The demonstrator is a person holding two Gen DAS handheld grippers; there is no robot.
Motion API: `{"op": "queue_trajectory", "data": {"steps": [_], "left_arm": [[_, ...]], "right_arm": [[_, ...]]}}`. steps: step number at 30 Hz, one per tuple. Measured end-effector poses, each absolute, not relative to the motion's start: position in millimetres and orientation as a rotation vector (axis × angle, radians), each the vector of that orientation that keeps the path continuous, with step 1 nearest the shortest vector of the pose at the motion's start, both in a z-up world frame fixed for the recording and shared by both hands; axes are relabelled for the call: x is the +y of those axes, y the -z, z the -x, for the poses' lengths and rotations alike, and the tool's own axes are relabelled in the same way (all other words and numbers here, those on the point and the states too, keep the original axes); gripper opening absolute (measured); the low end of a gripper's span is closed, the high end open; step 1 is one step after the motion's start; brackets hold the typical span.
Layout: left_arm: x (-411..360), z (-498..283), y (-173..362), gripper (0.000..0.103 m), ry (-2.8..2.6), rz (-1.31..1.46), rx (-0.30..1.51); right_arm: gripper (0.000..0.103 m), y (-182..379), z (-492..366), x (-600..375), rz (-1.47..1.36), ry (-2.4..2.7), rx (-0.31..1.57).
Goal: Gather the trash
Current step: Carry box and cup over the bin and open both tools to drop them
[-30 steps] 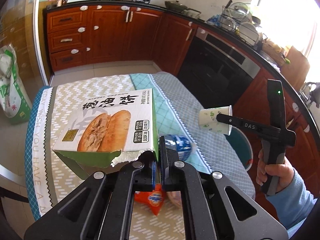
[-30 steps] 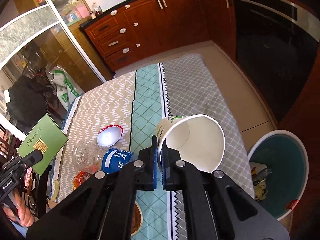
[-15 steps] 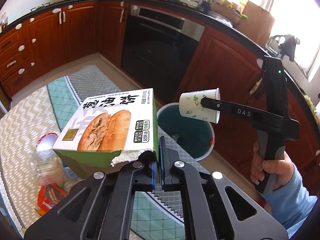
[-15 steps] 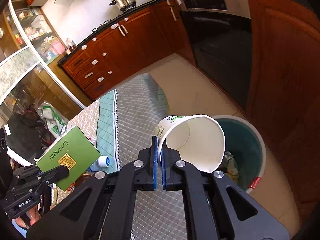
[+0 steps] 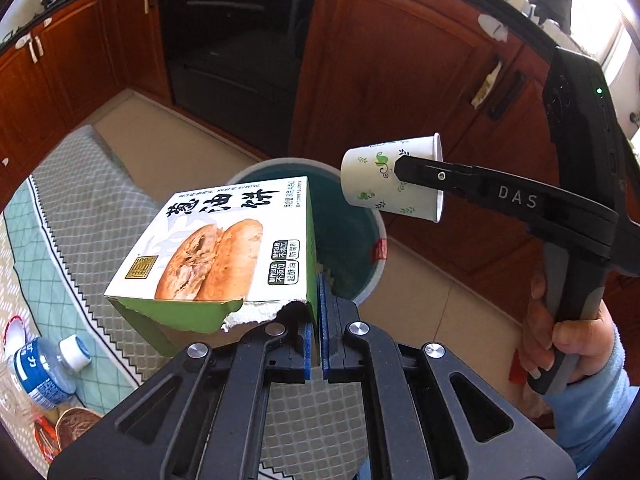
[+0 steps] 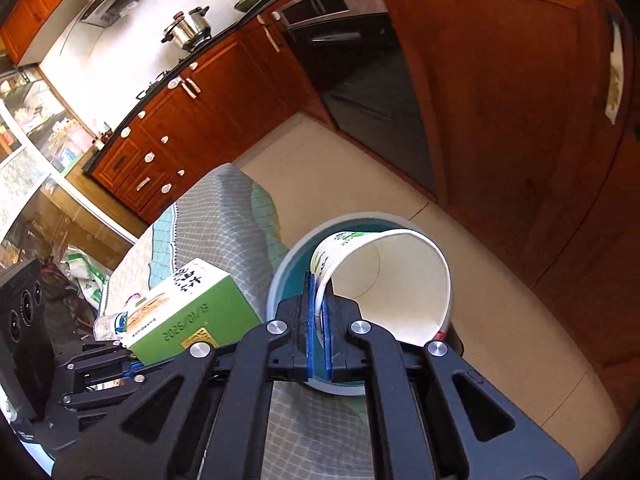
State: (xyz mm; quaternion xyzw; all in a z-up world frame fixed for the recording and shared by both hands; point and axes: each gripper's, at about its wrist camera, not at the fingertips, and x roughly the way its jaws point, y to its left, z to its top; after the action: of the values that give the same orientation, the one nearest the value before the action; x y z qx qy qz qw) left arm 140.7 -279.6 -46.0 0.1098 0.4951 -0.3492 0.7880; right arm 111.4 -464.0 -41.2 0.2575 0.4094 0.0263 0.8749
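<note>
The left tool (image 5: 318, 320) is clenched on the torn edge of a green-and-white pastry box (image 5: 224, 248), whose long axis runs forward, away from the tool; its top shows two flatbreads and Chinese lettering, its side the date 2026/01/13. The right tool (image 6: 318, 312), marked "DAS", pinches the wall of a leaf-printed paper cup (image 6: 384, 280) lying sideways, mouth toward the tool. Both hang over the teal trash bin (image 5: 348, 240) just beyond. A blue-labelled bottle (image 5: 44, 372) lies on the tabletop (image 5: 80, 216), left of the left tool.
</note>
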Motion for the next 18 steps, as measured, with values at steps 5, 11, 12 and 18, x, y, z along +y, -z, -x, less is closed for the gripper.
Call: {"op": "queue_trajectory", "data": {"steps": [5,11,12,18], "left_arm": [[-312,-156,71,0.004,0.771,-0.259,1.122],[-336,-176,93,0.012,0.791,-0.241,1.212],[-337,-178,94,0.024,0.785,-0.237,1.215],[-334,-185,90,0.064,0.729,-0.203,1.189]], "right_arm": [[0.003,51,-112,-478,-0.546,-0.031,0.872],[0.004,62,-116,-492,-0.561,-0.016,0.894],[0.004,64,-117,-493,-0.563,-0.015,0.898],[0.003,71,-124,-492,-0.562,-0.021,0.919]]}}
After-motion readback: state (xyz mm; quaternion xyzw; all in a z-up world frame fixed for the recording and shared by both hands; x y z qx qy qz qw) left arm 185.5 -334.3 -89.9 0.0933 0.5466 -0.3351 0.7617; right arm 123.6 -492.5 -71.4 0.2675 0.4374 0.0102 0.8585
